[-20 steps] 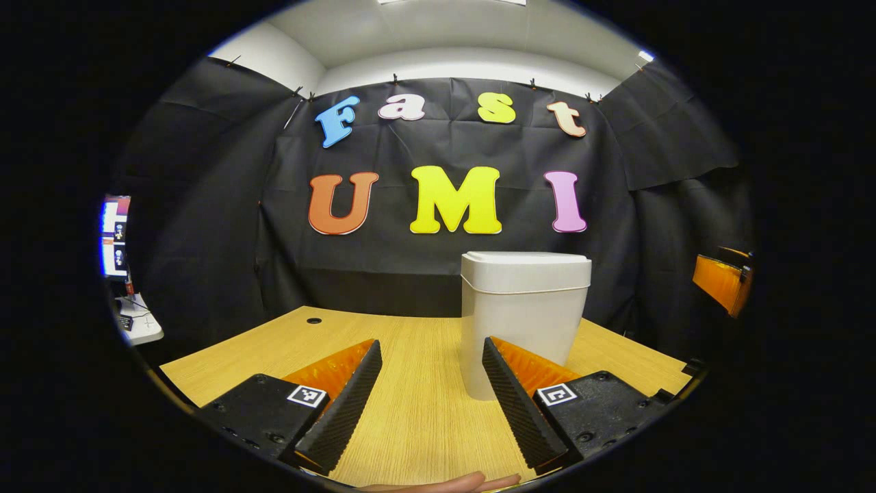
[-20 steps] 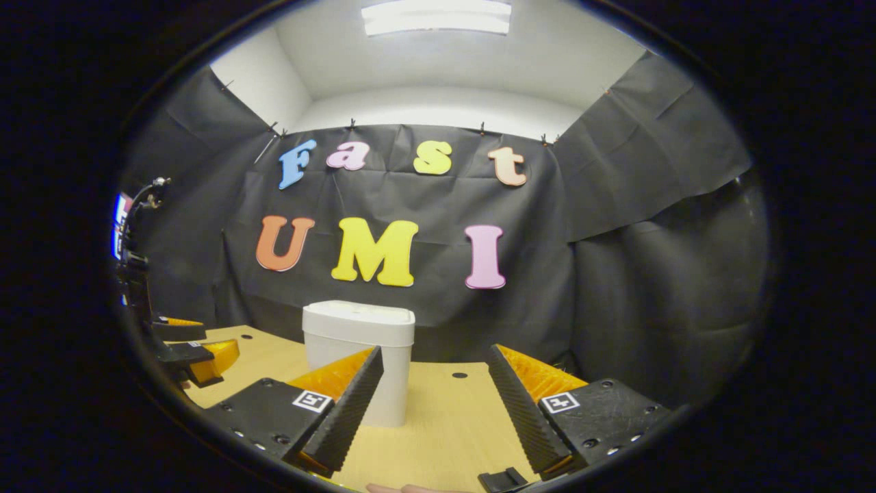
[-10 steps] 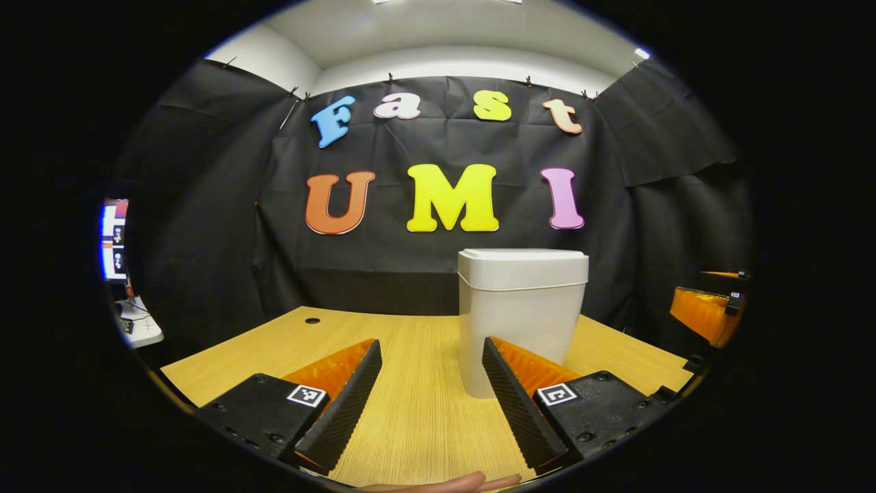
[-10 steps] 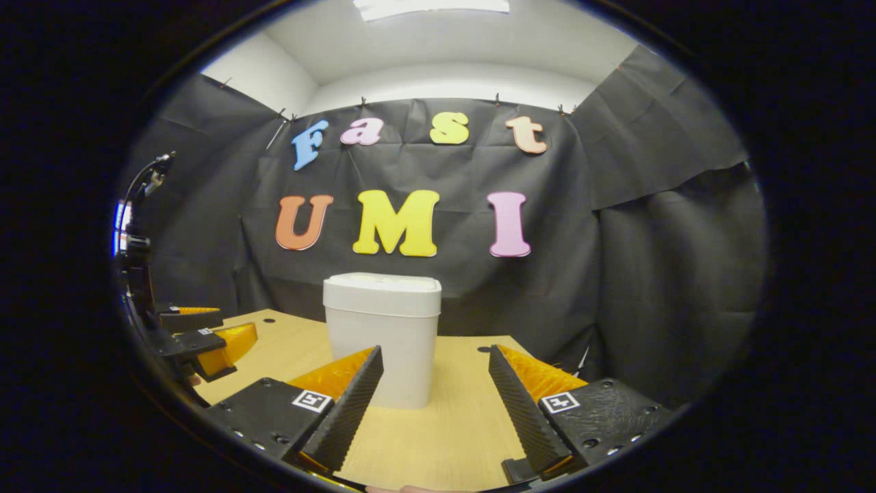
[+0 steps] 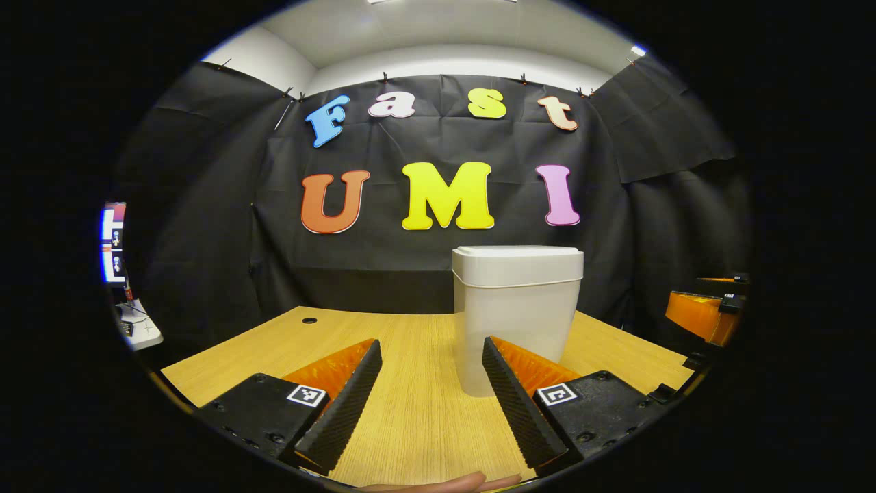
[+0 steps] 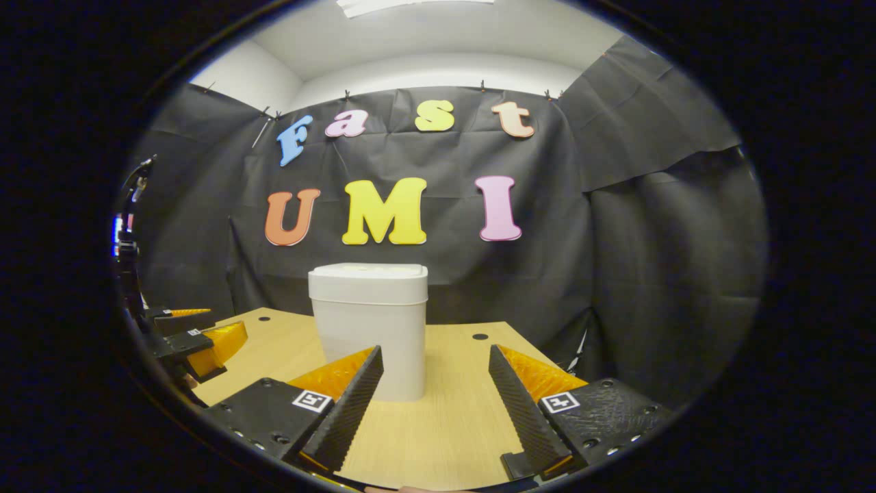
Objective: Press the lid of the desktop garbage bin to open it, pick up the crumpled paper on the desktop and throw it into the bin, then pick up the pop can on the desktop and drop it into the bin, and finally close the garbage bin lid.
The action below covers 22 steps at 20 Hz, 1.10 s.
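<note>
— Nearest the cameras, what shows?
— Ridged wedge fingers. The left gripper point(image 5: 428, 373) and the right gripper point(image 6: 432, 376) are both spread wide, holding nothing.
— And beyond?
— A smooth, boxy white plastic garbage bin point(image 5: 514, 315), lid down, upright on the pale wood-grain worktop point(image 5: 410, 411).
— The room?
— Creased black cloth wall point(image 5: 205, 205); white ceiling point(image 6: 445, 41).

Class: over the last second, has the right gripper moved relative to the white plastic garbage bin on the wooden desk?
Yes. The right gripper has tilted downward: the white plastic garbage bin now sits higher in its view.
</note>
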{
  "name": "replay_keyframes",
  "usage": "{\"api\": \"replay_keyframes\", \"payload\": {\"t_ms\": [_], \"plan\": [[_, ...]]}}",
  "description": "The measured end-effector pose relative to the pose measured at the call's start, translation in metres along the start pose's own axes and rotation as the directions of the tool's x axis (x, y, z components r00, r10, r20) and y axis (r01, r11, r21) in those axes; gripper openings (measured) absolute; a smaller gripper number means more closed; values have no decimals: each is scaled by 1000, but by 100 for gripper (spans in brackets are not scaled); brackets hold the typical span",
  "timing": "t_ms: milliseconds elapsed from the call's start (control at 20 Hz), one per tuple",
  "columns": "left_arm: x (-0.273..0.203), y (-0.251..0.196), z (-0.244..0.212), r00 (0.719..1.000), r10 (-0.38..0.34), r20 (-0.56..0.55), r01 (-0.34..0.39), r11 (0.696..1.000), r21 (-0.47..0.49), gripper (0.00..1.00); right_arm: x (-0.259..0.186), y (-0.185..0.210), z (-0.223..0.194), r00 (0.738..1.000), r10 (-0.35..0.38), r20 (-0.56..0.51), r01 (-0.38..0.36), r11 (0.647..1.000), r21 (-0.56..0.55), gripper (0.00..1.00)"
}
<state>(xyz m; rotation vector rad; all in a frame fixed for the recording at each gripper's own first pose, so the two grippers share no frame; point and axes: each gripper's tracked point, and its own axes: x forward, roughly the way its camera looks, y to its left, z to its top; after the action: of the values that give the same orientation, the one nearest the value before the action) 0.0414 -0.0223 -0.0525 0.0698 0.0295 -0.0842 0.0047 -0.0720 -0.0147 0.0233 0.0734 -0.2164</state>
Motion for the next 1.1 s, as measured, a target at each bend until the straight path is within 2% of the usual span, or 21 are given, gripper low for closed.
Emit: {"api": "replay_keyframes", "payload": {"t_ms": [300,350,600,950,1100], "plan": [[-1,2,-3,1000,13,-4,-13,1000,4,96,2,5,-5,1000,8,-12,-8,1000,-19,95],[-1,2,-2,1000,17,-6,-17,1000,2,96,2,6,-5,1000,10,-12,-10,1000,-22,92],[0,1,-2,1000,17,-11,-17,1000,2,96,4,8,-10,1000,13,-27,-14,999,-32,95],[0,0,-3,1000,17,-18,-17,1000,5,96,4,6,-12,999,10,-33,-11,999,-35,92],[1,0,-3,1000,20,-22,-19,1000,10,96,4,6,-13,999,10,-33,-11,999,-38,97]]}}
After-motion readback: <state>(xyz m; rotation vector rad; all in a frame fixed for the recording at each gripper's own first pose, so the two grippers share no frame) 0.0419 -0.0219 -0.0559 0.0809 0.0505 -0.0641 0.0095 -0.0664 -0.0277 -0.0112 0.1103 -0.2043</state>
